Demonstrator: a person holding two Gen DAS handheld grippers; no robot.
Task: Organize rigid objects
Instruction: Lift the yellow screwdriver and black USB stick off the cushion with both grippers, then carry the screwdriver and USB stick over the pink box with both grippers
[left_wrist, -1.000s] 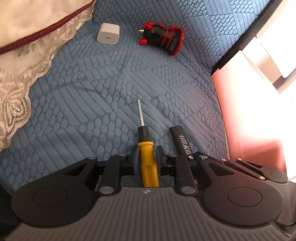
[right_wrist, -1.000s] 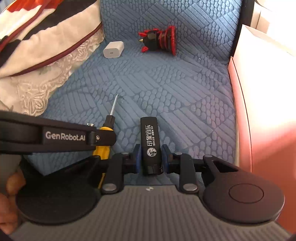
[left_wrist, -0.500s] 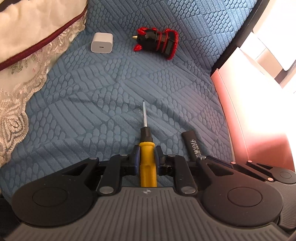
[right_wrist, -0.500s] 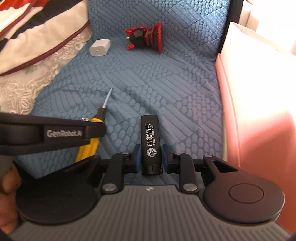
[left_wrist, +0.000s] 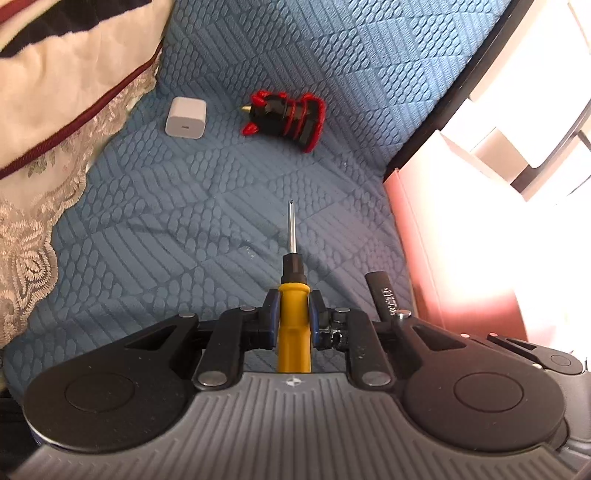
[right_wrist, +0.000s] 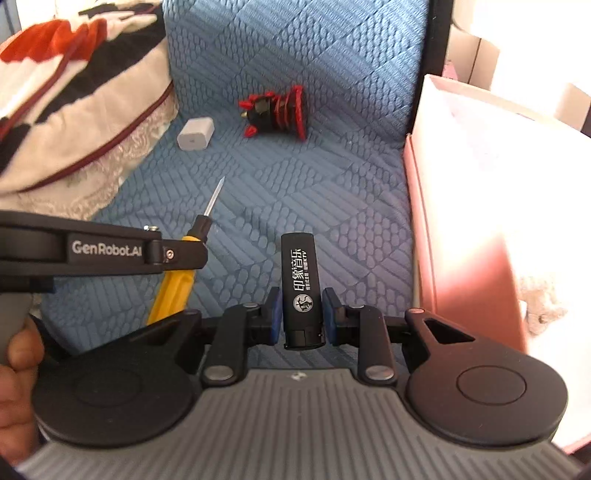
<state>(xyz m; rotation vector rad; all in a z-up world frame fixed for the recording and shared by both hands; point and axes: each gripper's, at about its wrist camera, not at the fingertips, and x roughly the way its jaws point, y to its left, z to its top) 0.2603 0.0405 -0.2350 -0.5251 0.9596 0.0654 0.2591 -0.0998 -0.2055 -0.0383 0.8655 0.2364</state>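
My left gripper (left_wrist: 293, 314) is shut on a yellow-handled screwdriver (left_wrist: 293, 325), its metal tip pointing away over the blue quilted cushion (left_wrist: 184, 221). My right gripper (right_wrist: 301, 314) is shut on a black lighter (right_wrist: 300, 284) with white print. The lighter's top also shows in the left wrist view (left_wrist: 384, 295), and the screwdriver in the right wrist view (right_wrist: 177, 284), partly behind the left gripper's arm. A white charger block (left_wrist: 185, 118) (right_wrist: 195, 133) and a red-and-black toy (left_wrist: 286, 120) (right_wrist: 275, 110) lie far off on the cushion.
A pink box (left_wrist: 454, 236) (right_wrist: 480, 221) stands along the cushion's right edge. A patterned blanket with lace trim (left_wrist: 55, 110) (right_wrist: 74, 122) covers the left side. Open cushion lies between the grippers and the far objects.
Both grippers have risen and pulled back with their objects; the charger and toy now appear lower in the views. The left gripper closed tighter on the screwdriver handle.
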